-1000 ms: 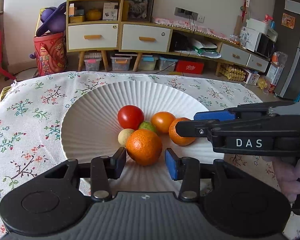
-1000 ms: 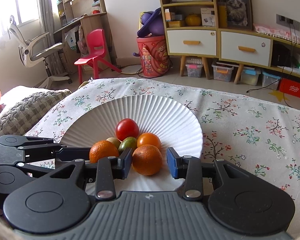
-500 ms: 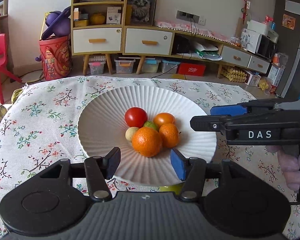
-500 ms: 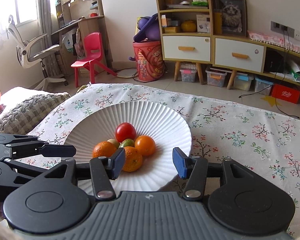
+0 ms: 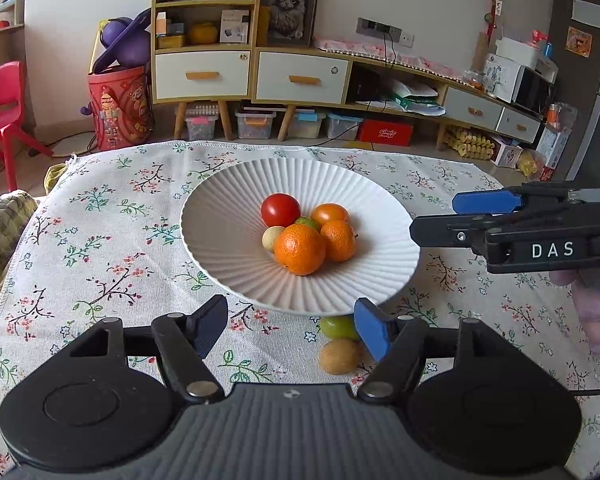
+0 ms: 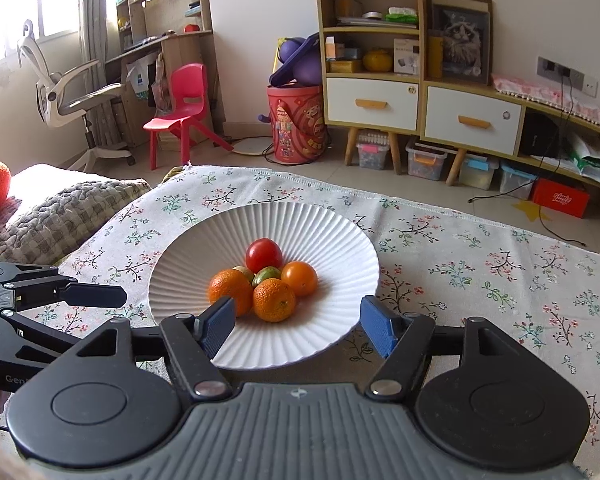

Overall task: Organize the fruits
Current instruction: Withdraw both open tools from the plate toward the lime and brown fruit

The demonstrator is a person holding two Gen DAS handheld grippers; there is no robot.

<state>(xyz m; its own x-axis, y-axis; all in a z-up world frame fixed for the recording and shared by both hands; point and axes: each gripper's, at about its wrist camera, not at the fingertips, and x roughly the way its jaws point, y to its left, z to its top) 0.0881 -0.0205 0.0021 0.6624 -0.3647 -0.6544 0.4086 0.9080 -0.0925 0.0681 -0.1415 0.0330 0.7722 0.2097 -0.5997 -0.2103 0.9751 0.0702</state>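
Observation:
A white ribbed plate (image 5: 228, 216) (image 6: 204, 256) on the floral cloth holds a red tomato (image 5: 280, 210), an orange tomato (image 5: 330, 214), a green fruit (image 5: 308, 222), a pale small fruit (image 5: 271, 238) and two oranges (image 5: 300, 249) (image 6: 274, 300). My left gripper (image 5: 290, 326) hangs before the plate's near rim, its jaws opening with no fruit between them. A green fruit (image 5: 338, 327) and a brownish fruit (image 5: 339, 356) lie on the cloth by its right finger. My right gripper (image 6: 298, 324) (image 5: 436, 216), jaws also opening, holds nothing.
A person's hand (image 5: 596, 312) holds the right gripper. A grey knitted blanket (image 6: 64, 212) lies off the table's left edge. The cloth (image 6: 480, 264) right of the plate is bare. Cabinets (image 5: 300, 76) and a red chair (image 6: 180, 100) stand beyond the table.
Both grippers let go of their oranges, which now rest in the plate. Both drew back from the plate and their jaws widened. Two fruits on the cloth came into the left view.

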